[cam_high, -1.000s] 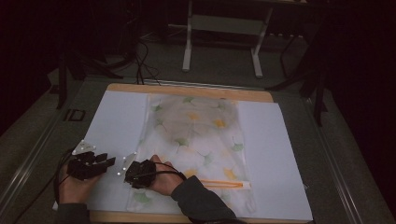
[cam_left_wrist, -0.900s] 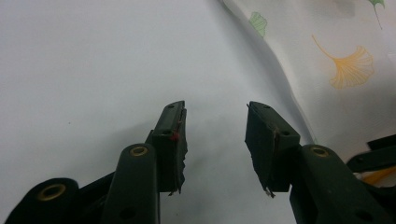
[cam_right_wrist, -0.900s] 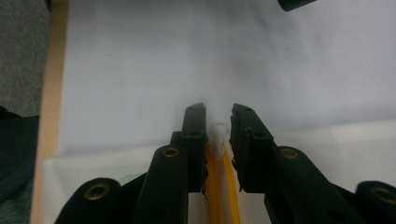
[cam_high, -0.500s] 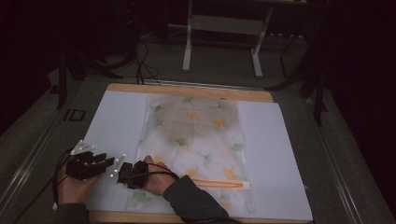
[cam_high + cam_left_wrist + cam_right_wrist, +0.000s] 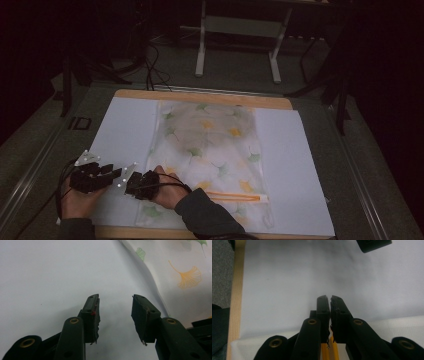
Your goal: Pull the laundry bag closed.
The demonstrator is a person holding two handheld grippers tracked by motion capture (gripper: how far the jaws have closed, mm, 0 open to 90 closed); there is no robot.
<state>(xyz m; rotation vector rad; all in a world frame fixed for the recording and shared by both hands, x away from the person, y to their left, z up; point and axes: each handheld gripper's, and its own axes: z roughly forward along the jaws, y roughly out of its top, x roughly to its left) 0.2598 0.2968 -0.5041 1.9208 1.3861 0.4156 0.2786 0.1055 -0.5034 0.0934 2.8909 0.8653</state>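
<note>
Two black grippers sat near the table's front left: the left gripper (image 5: 115,315) hovered with jaws spread over the white sheet (image 5: 125,130), while the right gripper (image 5: 329,315), its jaws just closing, pinched the near left edge of the white ginkgo-leaf-printed cloth (image 5: 210,135).

White cloth (image 5: 210,145) with green and yellow ginkgo leaves; pale sheet (image 5: 125,130); black tongs (image 5: 115,315).

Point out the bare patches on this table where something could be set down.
Free: the white sheet right of the leaf-print cloth bag, up to the table's right edge, and the strip left of the bag at the far left corner. Crowded: the near left, where the left gripper and right gripper meet at the bag's edge.
</note>
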